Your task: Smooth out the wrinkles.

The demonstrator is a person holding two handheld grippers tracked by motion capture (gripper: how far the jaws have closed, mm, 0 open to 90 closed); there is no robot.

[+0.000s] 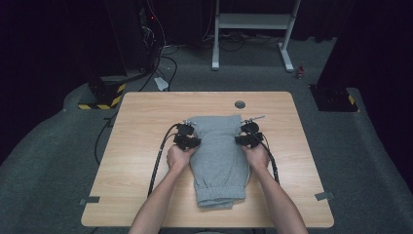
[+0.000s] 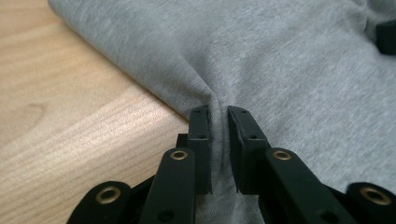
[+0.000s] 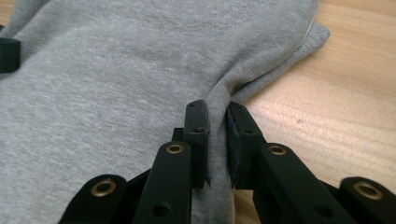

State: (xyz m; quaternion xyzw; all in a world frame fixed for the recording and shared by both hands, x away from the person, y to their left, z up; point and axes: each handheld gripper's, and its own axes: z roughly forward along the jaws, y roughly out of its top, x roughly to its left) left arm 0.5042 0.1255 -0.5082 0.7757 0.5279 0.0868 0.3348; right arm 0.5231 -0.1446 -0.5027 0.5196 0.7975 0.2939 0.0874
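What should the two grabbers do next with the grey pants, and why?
Probably lift both edges together and fold the far half toward the cuffs. The left gripper is pinching a tuck of the grey pants at their left edge, the right gripper pinches the right edge, and the pants still lie flat on the table.

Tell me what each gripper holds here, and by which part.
Both hold the grey garment: the left gripper pinches its left side edge, the right gripper its right side edge, near the far end.
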